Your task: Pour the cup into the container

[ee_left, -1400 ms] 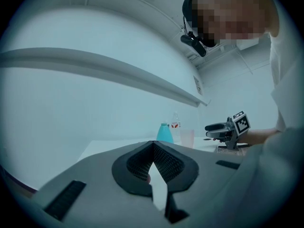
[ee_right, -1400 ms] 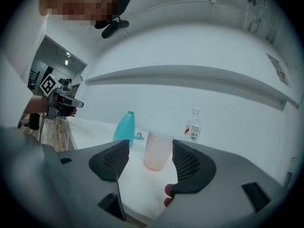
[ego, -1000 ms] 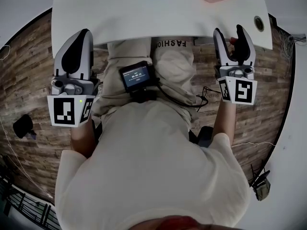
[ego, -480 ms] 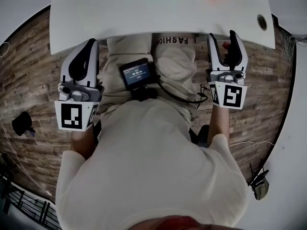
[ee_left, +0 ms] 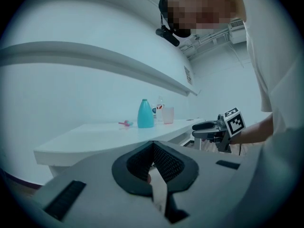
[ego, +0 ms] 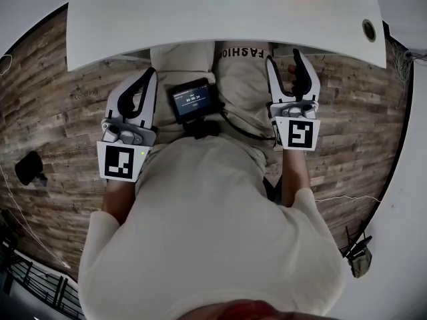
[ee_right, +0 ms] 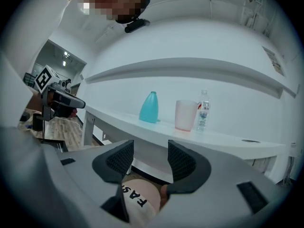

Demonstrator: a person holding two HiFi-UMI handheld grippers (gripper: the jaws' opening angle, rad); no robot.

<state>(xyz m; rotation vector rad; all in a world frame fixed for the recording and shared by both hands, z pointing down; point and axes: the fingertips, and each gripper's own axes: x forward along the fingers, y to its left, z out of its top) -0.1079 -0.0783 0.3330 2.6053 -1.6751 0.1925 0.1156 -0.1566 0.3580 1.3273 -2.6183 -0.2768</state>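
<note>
Pink cup (ee_right: 185, 114) upright on the white worktop (ee_right: 118, 118), between a teal container (ee_right: 150, 107) and a clear water bottle (ee_right: 203, 110). Both tongs are held low, short of the worktop's near edge, over the person's lap (ego: 233, 85). The right tongs (ee_right: 150, 150) are parted and empty, jaws just now narrowing; the left tongs (ee_left: 153, 146) are clenched on nothing.
</note>
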